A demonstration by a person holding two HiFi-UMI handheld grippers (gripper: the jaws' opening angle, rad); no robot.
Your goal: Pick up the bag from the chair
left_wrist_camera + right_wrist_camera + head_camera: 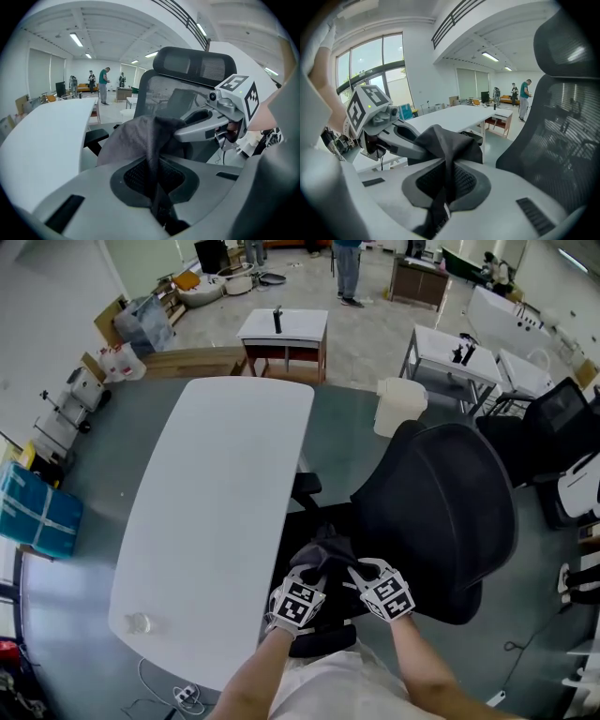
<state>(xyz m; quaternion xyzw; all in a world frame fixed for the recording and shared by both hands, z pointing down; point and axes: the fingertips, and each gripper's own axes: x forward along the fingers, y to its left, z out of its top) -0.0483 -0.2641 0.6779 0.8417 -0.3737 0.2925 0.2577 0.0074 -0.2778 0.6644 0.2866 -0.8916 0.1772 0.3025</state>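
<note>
Over the black chair [441,512], left gripper [311,575] and right gripper [356,573] fingers clamp shut on the bag [330,547].

Indoors, bright, even light. Ceiling strip lights [76,39] burn overhead in the left gripper view. Tall windows [370,75] at the left edge of the right gripper view let in daylight, panes washed pale. No hard shadows anywhere.

Desk [211,512] top reads near-white in the head view, faint sheen, little surface detail. Chair [441,521] mesh and the dark bag [140,136] go nearly black, folds hard to read.

Both gripper views: heavy fisheye, black vignette in the corners, wall and ceiling lines bowed. Bodies of the left hand-held gripper [152,173] and right hand-held gripper [447,173], close to the lens, are soft and out of focus. Far room small, slightly soft. Head view bends at its edges.
</note>
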